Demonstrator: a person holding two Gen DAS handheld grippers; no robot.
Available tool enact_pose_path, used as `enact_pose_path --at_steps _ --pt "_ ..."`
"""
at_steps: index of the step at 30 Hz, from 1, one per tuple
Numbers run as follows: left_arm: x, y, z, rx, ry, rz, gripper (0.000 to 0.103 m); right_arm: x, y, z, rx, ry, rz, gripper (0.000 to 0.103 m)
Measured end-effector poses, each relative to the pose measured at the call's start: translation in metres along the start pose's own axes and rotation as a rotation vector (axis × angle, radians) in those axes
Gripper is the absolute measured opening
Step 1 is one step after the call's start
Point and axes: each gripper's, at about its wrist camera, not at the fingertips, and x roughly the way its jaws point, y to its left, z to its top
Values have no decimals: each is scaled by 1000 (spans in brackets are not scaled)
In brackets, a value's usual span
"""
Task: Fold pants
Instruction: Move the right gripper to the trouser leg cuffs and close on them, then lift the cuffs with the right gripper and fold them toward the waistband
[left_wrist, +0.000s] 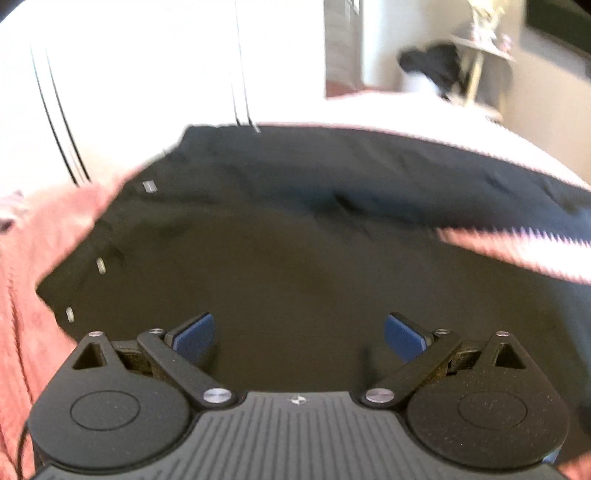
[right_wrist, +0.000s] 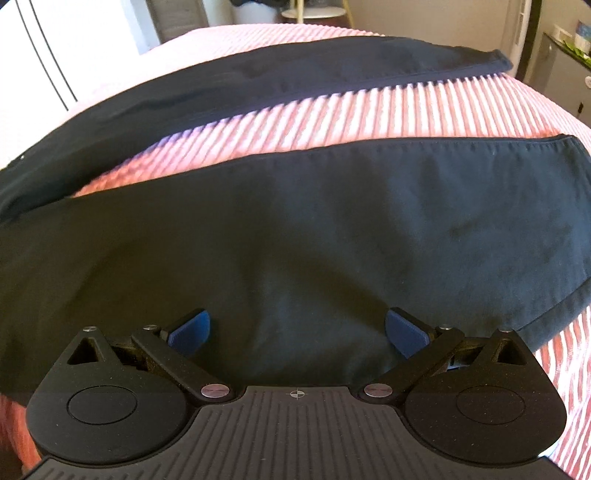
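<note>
Both tongs are spread wide and hold nothing. The left tongs (left_wrist: 299, 334) hover over the waist end of the black pants (left_wrist: 295, 240), and the right tongs (right_wrist: 297, 330) over the nearer leg (right_wrist: 332, 229). The pants lie flat on a pink ribbed bedspread (right_wrist: 332, 107), legs splayed apart, likely laid out for the first fold. Beyond stands a small side table (left_wrist: 480, 55).
</note>
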Motion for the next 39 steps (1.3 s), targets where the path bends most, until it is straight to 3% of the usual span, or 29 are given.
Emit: enact_pose_path --at_steps 5,8,11,14,17,19,20,21,25,31,33,34,37,39 --pt "39 7 19 -48 -53 46 99 3 14 4 -125 71 -34 103" --pt "56 16 17 -78 -109 118 99 -4 7 36 -77 71 72 103" --pt "64 24 12 -106 -126 114 99 -5 -3 98 56 -29 149 103" --pt "75 25 11 -127 -117 72 99 18 -4 176 150 -129 162 103" --pt "84 27 6 -129 -75 71 99 61 -7 246 244 -176 139 103" --pt "81 27 -2 -141 -76 65 99 93 -14 282 361 -151 51 92" --pt "81 27 -4 -141 -87 64 99 105 -18 294 419 -131 21 73" --pt "81 27 -5 -138 -89 65 99 120 -21 306 479 -103 -1 67" --pt "84 26 -8 -167 -95 73 99 146 -24 327 604 -123 -66 76" --pt "86 23 -10 -188 -110 94 99 173 -6 352 579 -89 -211 79" --pt "87 24 -9 -192 -110 94 99 172 4 351 522 -82 -275 60" --pt "88 25 -9 -193 -110 94 99 168 7 346 498 -83 -295 55" --pt "87 26 -7 -207 -106 90 99 167 -5 343 523 -85 -261 44" --pt "87 24 -8 -215 -106 106 99 167 -11 345 567 -73 -237 43"
